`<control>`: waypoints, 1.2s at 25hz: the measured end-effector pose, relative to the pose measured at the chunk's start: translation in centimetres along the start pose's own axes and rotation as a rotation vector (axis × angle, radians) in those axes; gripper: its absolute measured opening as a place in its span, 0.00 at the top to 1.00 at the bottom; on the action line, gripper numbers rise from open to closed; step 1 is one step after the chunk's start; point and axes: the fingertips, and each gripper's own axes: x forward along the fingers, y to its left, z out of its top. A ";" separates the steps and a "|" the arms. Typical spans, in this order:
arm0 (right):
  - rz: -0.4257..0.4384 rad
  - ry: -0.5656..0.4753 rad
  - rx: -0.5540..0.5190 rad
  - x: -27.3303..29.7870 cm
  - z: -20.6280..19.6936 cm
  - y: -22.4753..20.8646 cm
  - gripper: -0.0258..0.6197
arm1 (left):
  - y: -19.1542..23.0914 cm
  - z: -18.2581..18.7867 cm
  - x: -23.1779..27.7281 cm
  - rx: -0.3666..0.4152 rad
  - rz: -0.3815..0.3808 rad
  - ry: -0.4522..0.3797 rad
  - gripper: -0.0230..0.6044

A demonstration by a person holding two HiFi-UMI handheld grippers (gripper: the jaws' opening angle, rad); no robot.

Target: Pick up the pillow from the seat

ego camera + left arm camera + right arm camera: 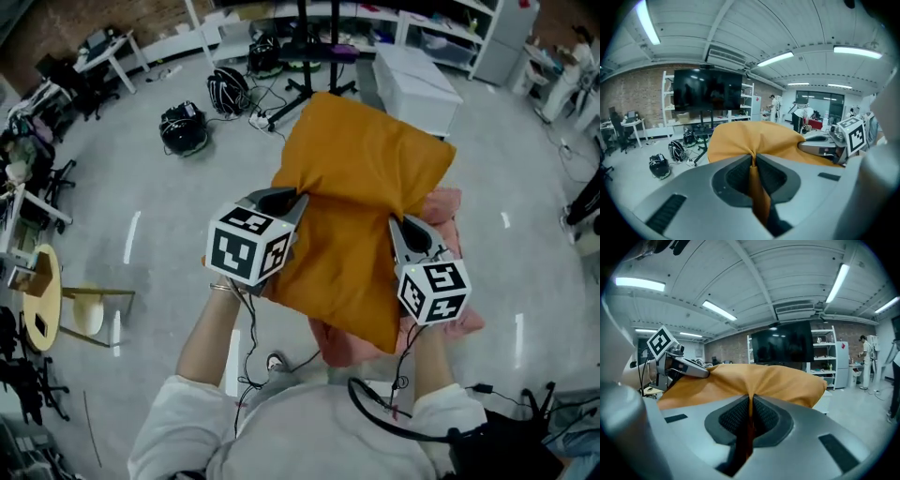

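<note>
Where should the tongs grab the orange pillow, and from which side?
On the pillow, pinch a fold of loose cover near each side edge, coming from the near side. It is wide and soft; the left tongs and right tongs are each shut on such a fold.

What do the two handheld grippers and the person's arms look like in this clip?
The left gripper and right gripper both have smooth grey bodies, with dark ribbed pads inside the jaws. Each carries a white cube printed with black square markers. Thin black cables trail back along the forearms. The person wears a light short-sleeved shirt.
</note>
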 end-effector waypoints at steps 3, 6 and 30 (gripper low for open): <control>0.060 -0.008 -0.027 2.4 1.9 6.2 0.91 | 4.4 -1.0 -5.6 -0.027 0.060 -0.022 0.92; 0.117 -0.017 -0.042 4.4 3.2 13.0 0.91 | 8.7 -2.6 -11.6 -0.046 0.105 -0.037 0.92; 0.563 0.186 -0.155 2.4 -7.8 38.2 0.91 | 9.3 -24.5 -34.1 -0.421 0.429 0.036 0.92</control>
